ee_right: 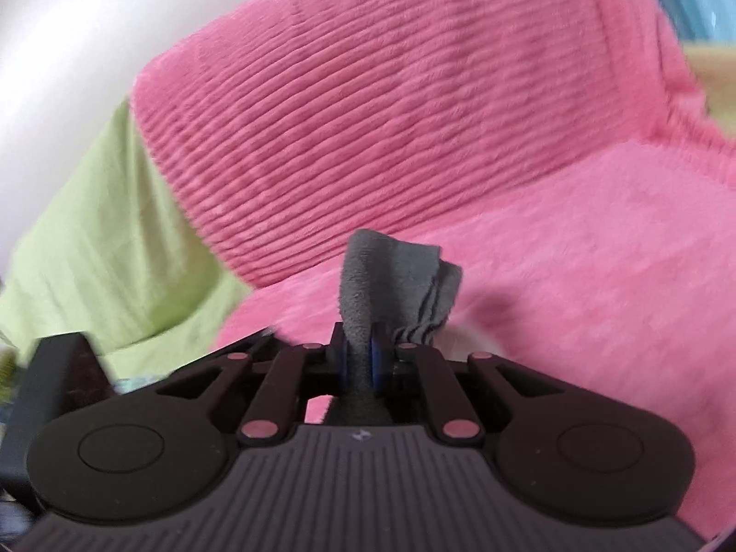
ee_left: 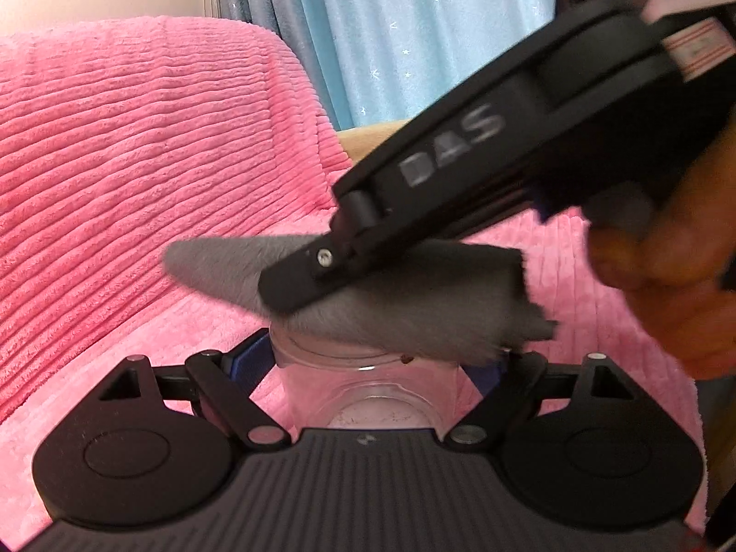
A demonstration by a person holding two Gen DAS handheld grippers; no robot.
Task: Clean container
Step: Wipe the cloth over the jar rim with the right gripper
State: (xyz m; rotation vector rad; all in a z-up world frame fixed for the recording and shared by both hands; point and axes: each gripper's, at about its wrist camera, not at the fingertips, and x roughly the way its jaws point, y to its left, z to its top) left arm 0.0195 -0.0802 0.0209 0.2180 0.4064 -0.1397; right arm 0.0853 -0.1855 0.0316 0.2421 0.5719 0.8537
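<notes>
A clear plastic container [ee_left: 368, 384] lies between the blue pads [ee_left: 250, 354] of my left gripper [ee_left: 368, 363], which is shut on it, mouth pointing away from the camera. A few brown specks show inside near its rim. My right gripper [ee_left: 294, 285] comes in from the upper right, shut on a folded grey cloth [ee_left: 414, 308] that rests across the container's mouth. In the right wrist view the cloth [ee_right: 391, 271] sticks up from between the pads of the right gripper [ee_right: 361, 363]. The container's mouth is hidden behind the cloth.
A pink ribbed plush blanket [ee_left: 138, 147] covers the surface and the raised back behind. A person's hand [ee_left: 667, 285] holds the right gripper at the right edge. Blue curtains [ee_left: 414, 23] hang behind. A light green sheet [ee_right: 101, 248] lies to the left of the blanket.
</notes>
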